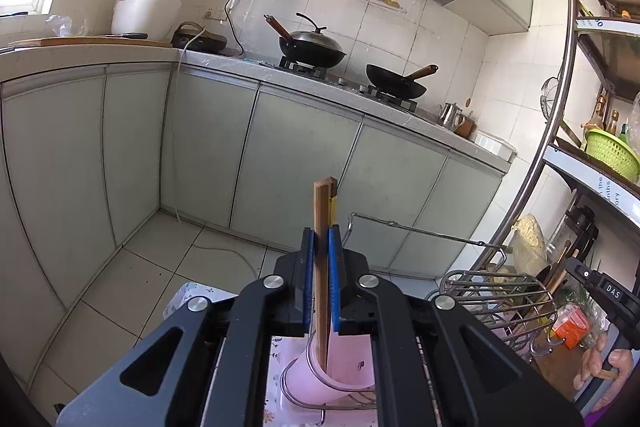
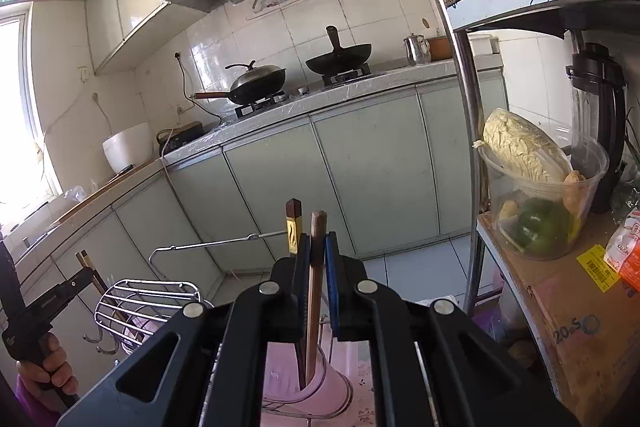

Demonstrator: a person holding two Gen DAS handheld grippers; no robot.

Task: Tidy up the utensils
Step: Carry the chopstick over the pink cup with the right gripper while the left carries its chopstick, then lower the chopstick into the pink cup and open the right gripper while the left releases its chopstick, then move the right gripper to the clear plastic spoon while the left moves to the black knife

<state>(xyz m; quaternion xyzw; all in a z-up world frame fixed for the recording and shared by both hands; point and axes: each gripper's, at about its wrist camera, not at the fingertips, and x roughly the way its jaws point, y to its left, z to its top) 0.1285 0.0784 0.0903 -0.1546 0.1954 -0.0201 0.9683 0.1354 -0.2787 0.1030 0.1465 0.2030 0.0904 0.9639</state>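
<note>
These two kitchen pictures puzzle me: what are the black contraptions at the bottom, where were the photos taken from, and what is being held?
There is no robot here. A person holds a hand tool in each hand, each ending in black tongs with blue pads, and a small wide-angle camera on each tool looks forward along them. That is why the room bulges.

One picture comes from the left tongs, the other from the right tongs. Each view also catches the other tool, gripped by a hand, at its edge.

Both tongs are shut on chopsticks: the left on a wooden pair, the right on a dark pair. Their lower ends reach into a pink cup in a wire holder below, standing on a flowered cloth.

Behind are a counter and two woks on a stove.
</note>
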